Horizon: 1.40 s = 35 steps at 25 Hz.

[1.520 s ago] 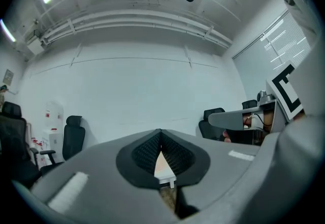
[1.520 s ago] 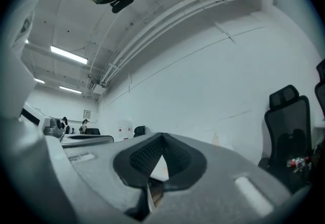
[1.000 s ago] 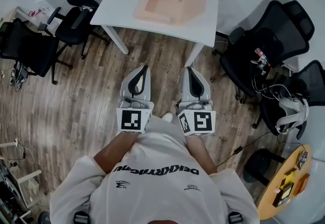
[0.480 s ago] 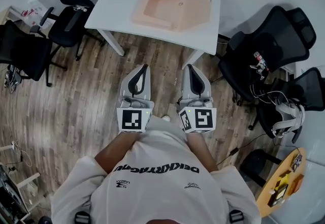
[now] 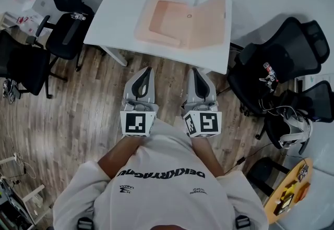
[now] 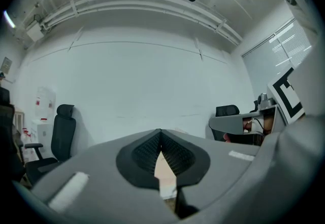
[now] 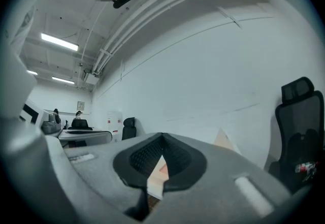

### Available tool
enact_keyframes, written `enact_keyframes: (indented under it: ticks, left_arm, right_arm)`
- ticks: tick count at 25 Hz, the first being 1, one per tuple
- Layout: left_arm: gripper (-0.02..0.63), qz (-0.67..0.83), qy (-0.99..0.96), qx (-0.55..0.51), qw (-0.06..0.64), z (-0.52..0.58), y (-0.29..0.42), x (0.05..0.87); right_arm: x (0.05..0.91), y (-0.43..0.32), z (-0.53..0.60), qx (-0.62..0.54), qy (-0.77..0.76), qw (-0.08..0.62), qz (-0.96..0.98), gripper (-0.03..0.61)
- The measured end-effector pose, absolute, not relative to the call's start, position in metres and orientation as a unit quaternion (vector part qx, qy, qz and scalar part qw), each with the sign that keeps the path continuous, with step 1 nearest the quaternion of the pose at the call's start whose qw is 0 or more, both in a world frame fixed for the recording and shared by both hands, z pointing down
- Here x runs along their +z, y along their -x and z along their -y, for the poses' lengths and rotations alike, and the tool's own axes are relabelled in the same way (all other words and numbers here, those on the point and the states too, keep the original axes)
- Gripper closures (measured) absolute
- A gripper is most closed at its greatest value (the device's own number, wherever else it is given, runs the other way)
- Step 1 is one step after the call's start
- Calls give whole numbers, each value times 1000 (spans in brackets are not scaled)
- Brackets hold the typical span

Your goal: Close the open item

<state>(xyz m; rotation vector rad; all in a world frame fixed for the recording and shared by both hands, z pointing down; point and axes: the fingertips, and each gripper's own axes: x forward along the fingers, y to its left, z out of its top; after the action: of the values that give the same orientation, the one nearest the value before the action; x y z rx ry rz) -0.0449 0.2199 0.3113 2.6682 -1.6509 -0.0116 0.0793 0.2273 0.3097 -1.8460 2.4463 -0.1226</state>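
Note:
A flat peach-coloured box lies open on the white table, its lid standing up along the box's right side. My left gripper and right gripper are side by side over the wood floor, short of the table's near edge, pointing at it. Both are shut with nothing in them. In the left gripper view the jaw tips meet, and the box shows through the slit below them. The right gripper view shows the same closed tips, with the lid rising beyond.
Black office chairs stand left of the table, and more chairs crowd its right side, one carrying a white headset. A round wooden table with small items sits at the lower right. A white wall lies behind the table.
The table and box have come closer and lower in the head view as the person steps toward them. Both grippers keep the same shut pose in front of the body.

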Motion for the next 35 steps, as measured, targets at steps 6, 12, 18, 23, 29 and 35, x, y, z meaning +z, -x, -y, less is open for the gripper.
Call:
enact_keyframes:
  ticks: [6, 12, 18, 23, 29, 35]
  left_arm:
    - [626, 510, -860, 3, 8, -147, 53, 306]
    - [626, 490, -871, 17, 18, -81, 65, 305]
    - [626, 473, -881, 7, 32, -32, 69, 304]
    - [626, 454, -890, 13, 35, -2, 72, 305]
    - [626, 435, -899, 20, 45, 23, 73, 315]
    - [626, 429, -901, 20, 56, 41, 79, 330]
  right_arm:
    - [307, -74, -159, -44, 619, 35, -783, 578]
    - [301, -63, -99, -49, 638, 25, -768, 578]
    - [299, -61, -60, -55, 660, 18, -749, 578]
    - [300, -58, -33, -57, 676, 13, -735, 578]
    - [303, -54, -10, -62, 691, 6, -720, 578]
    - [315, -56, 4, -73, 702, -2, -709, 578]
